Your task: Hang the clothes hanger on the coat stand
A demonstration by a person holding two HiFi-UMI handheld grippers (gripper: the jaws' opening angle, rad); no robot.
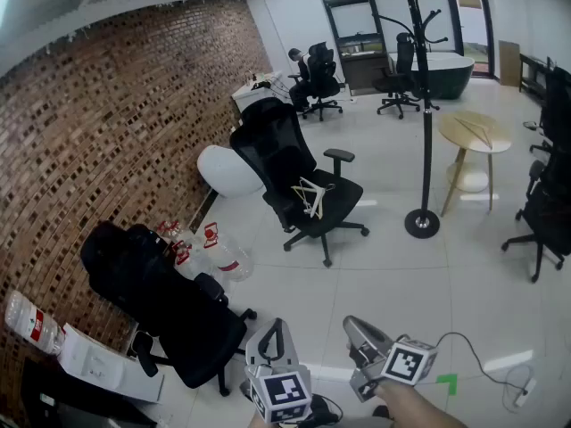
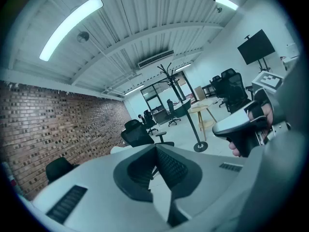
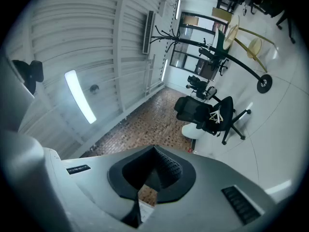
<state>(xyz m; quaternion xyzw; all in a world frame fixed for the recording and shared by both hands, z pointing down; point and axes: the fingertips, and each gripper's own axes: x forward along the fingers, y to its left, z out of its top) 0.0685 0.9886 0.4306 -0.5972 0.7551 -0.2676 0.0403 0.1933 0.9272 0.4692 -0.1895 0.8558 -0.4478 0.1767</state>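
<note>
Just hovering left tongs and right tongs down low, both pinched shut on nothing; seeing white hanger lying mid-seat on black chair, coat stand well apart.

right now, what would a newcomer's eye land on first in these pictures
Probably the pale clothes hanger lying on the seat of the black office chair mid-room, bright against the dark fabric. Next, the tall black coat stand just right of that chair, and the brick wall running along the left. The left gripper and right gripper sit low in the foreground, shut and empty.
</note>
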